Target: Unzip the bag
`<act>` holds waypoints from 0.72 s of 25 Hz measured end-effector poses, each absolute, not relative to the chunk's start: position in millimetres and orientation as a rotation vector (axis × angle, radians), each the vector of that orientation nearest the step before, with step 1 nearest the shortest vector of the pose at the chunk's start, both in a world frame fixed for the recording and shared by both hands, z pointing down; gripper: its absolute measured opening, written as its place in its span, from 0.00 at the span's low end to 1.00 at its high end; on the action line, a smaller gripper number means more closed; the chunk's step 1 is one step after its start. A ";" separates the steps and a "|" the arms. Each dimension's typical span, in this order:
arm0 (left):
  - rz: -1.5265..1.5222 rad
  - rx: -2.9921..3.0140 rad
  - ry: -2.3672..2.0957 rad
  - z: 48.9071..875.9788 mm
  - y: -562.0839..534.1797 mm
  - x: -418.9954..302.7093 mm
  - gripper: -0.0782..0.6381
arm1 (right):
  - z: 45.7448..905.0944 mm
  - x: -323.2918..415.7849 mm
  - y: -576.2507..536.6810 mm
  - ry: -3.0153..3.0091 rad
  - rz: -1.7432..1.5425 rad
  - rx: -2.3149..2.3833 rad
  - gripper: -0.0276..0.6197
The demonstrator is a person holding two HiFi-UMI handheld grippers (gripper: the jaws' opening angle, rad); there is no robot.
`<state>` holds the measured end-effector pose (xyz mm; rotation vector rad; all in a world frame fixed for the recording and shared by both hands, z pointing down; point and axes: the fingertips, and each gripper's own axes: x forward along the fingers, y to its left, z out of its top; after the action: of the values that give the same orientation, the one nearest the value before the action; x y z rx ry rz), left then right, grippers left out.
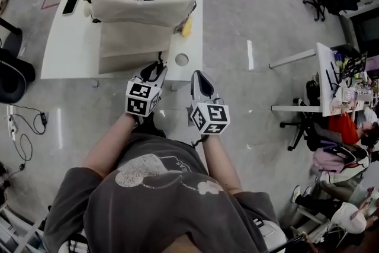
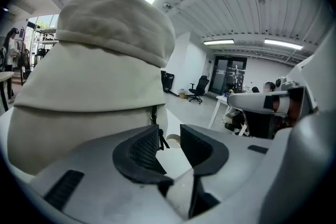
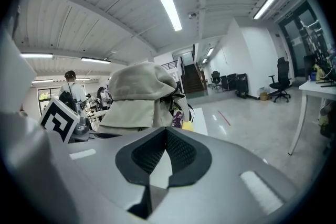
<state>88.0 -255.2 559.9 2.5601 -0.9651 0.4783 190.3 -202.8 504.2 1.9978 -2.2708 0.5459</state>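
Note:
A beige fabric bag (image 1: 139, 15) with black handles lies on the white table (image 1: 71, 44), its flap reaching toward the near edge. My left gripper (image 1: 159, 68) is at the flap's near right corner. In the left gripper view the bag (image 2: 100, 86) fills the left side, and the left gripper (image 2: 169, 136) is open. A small black zipper pull (image 2: 160, 140) dangles in the gap by the left pad, and neither pad presses on it. My right gripper (image 1: 198, 77) is shut on nothing at the table's near edge, right of the bag (image 3: 139, 97). The pads meet in the right gripper view (image 3: 165, 131).
A black phone (image 1: 71, 1) lies at the table's far left and a yellow item (image 1: 187, 26) by the bag's right end. A round hole (image 1: 182, 60) is near the table's front right. A black chair (image 1: 12, 74) stands to the left, and a desk (image 1: 325, 74) and people to the right.

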 end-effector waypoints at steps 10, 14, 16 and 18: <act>0.515 2.451 -0.957 588.1 -288.2 99.3 0.30 | 517.0 195.9 -227.9 -2.212 0.573 2.008 0.04; 0.585 2.377 -1.040 596.0 -298.9 100.8 0.22 | 518.3 189.8 -235.3 -2.208 0.575 1.990 0.04; 0.600 2.362 -1.027 598.8 -301.3 103.4 0.18 | 519.0 188.7 -238.1 -2.205 0.571 1.988 0.04; 0.596 2.365 -0.991 599.4 -302.4 104.4 0.17 | 520.1 188.4 -241.7 -2.200 0.567 1.991 0.04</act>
<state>104.4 -302.4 599.4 2.3651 -0.9914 0.5956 188.4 -241.7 520.1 1.9911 -2.1996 0.5674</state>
